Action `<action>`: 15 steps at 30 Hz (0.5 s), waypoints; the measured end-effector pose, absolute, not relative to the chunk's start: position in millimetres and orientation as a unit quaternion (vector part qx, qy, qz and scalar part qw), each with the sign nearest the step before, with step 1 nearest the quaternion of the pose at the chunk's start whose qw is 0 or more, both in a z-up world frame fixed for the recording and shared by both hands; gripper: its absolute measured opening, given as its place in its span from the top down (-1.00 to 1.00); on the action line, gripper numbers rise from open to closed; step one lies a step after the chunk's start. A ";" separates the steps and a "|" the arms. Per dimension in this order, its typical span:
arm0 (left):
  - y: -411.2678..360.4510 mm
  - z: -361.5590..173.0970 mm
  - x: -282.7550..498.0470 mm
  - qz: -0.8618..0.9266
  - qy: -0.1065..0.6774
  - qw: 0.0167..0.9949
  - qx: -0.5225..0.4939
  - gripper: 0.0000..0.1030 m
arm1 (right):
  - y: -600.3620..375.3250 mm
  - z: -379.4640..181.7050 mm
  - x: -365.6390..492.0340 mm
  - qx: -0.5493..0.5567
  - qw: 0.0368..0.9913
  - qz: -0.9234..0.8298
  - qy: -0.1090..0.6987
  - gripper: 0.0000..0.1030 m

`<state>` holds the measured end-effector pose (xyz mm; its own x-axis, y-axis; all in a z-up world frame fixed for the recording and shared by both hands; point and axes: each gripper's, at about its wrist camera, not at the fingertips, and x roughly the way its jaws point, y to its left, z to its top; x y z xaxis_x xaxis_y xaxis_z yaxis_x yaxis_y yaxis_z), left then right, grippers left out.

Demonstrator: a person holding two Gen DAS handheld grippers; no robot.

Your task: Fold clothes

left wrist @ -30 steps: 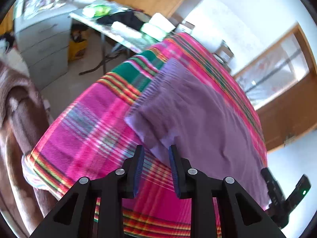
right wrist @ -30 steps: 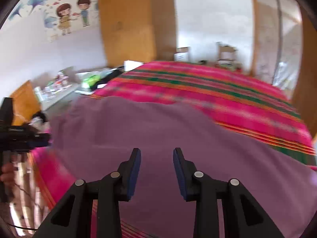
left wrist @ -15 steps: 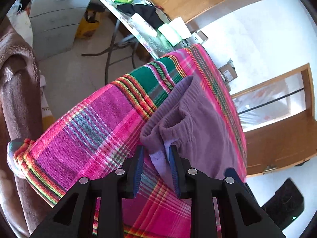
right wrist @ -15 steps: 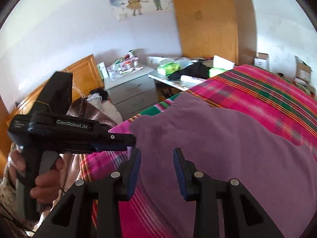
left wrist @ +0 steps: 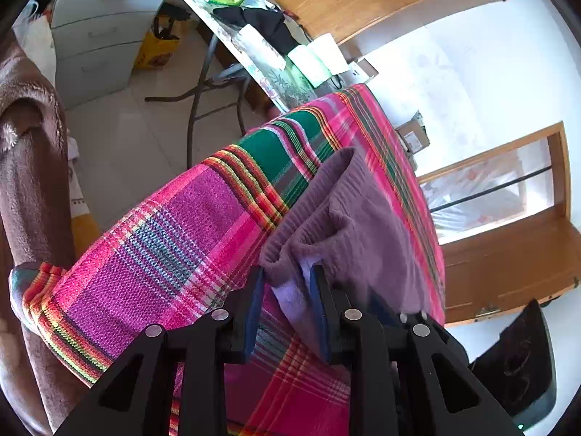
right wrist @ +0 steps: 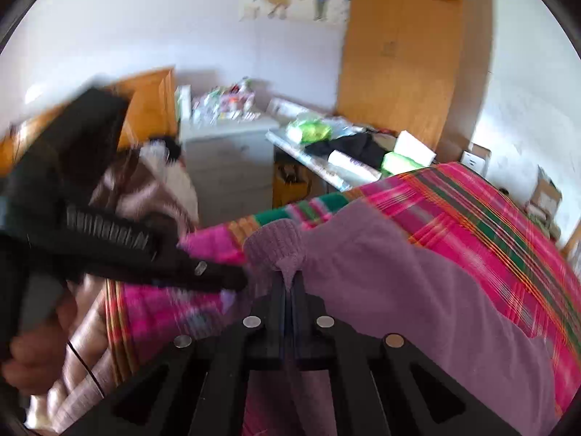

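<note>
Right tongs [right wrist: 290, 287] just closed, pinching purple garment [right wrist: 399, 283]; left tongs [left wrist: 287, 290] parted around its hem.

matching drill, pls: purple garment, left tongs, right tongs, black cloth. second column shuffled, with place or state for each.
1 purple garment
2 left tongs
3 right tongs
4 black cloth

A on the side table
B shut on a ribbed edge fold
C lying on the plaid blanket
D jaws apart, garment corner between them

Pairs: 1-C, 2-D, 3-B, 4-A
</note>
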<state>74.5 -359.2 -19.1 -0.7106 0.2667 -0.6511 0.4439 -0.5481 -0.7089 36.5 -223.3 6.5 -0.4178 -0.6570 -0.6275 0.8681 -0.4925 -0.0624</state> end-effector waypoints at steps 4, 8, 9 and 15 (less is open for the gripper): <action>-364.1 -20.1 76.3 -0.795 0.477 0.053 0.371 0.48 | -204.2 35.7 22.1 0.245 0.441 -0.852 0.140 0.95; -366.5 -20.8 76.7 -0.795 0.480 0.052 0.368 0.48 | -206.9 49.1 11.9 0.237 0.436 -0.859 0.125 0.95; -366.7 -20.8 76.3 -0.795 0.480 0.051 0.367 0.48 | -211.1 47.3 12.1 0.245 0.443 -0.853 0.128 0.95; -371.2 -22.0 76.7 -0.792 0.486 0.045 0.366 0.48 | -239.0 3.8 48.3 0.272 0.475 -0.815 0.189 0.95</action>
<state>76.7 -371.2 -22.0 -0.7279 0.2849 -0.6237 0.4267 -0.5238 -0.7373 48.3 -239.0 3.8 -0.4006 -0.6721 -0.6228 0.8778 -0.4763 -0.0507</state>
